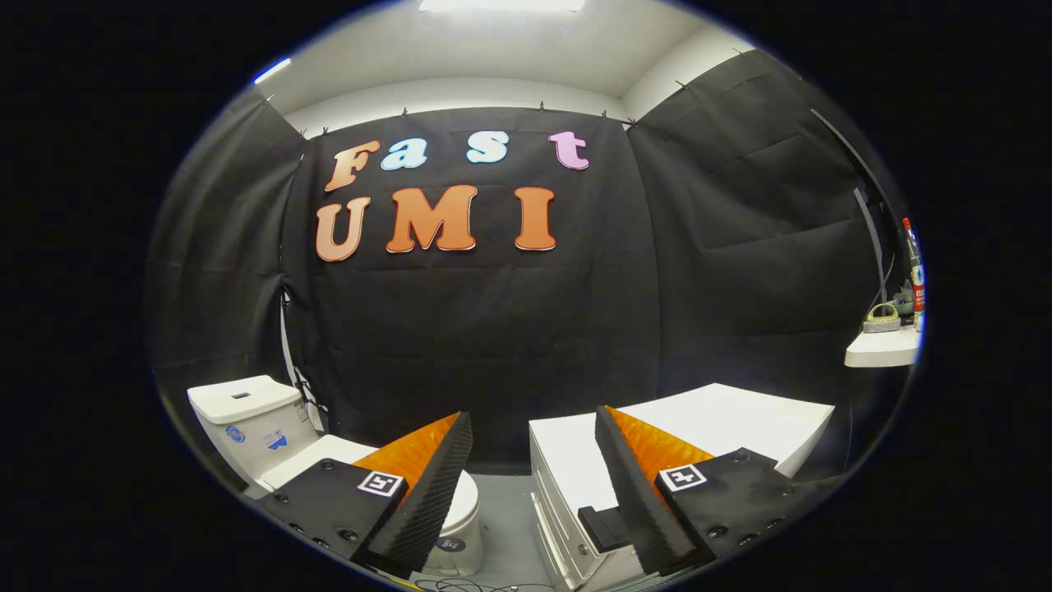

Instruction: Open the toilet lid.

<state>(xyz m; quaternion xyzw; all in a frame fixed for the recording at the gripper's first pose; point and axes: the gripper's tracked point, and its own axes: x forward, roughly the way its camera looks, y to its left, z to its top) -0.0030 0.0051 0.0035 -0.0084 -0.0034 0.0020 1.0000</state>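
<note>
Your gripper (532, 460) is nearest, its two fingers spread wide with nothing between them, held up in the air and well apart from everything. Beyond the left finger sits the toilet (345, 460) on the floor against the black cloth wall, its tank (246, 419) at the back; the lid (316, 456) looks down flat on the seat, though the left finger hides most of it. Beyond the right finger is a white cabinet (699, 427) with drawers, and between cabinet and toilet runs a strip of grey floor (501, 518). Lid likely stiff, smooth plastic, light, hinged at the tank side, slippery to pinch. Best bet: swing left and down, hook or pinch the lid's front edge, farthest from the hinge, then lift in an arc back toward the tank. Front edge sits behind the finger, so you cannot tell the gap under it yet. Task not started.
</note>
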